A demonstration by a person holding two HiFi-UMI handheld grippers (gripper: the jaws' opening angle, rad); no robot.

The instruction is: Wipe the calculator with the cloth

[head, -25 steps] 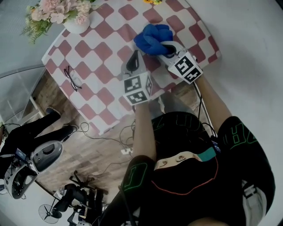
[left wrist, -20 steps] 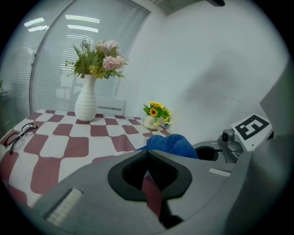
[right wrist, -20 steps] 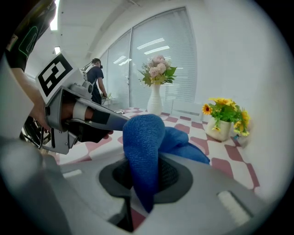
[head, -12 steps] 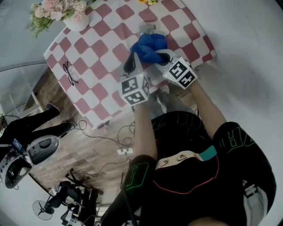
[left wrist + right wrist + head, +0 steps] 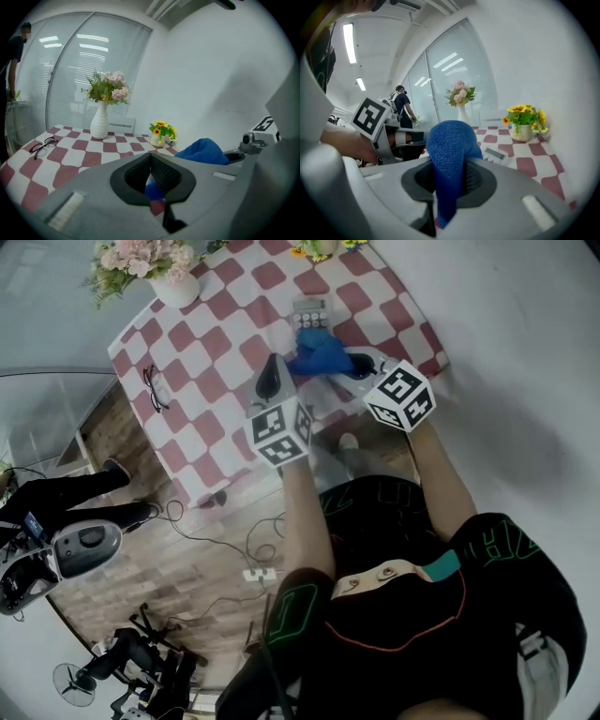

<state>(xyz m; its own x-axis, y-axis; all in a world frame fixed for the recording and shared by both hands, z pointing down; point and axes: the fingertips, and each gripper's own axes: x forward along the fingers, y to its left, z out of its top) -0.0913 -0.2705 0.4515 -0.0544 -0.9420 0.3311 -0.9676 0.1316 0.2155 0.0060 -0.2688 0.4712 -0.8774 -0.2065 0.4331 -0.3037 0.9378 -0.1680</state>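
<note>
At the calculator (image 5: 309, 311), the right gripper (image 5: 352, 362) clamps the cloth (image 5: 319, 353); the left gripper (image 5: 273, 369) hovers alongside, closed.

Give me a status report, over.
Right gripper shut on blue cloth, at the calculator's near edge. Left gripper shut, empty, alongside. Glasses lie well clear.

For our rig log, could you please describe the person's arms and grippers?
The left gripper and right gripper are pale grey shells with dark ribbed insides, each carrying a white cube printed with black square markers. The forearms are bare below a black top with green outlined lettering on its sleeves.
</note>
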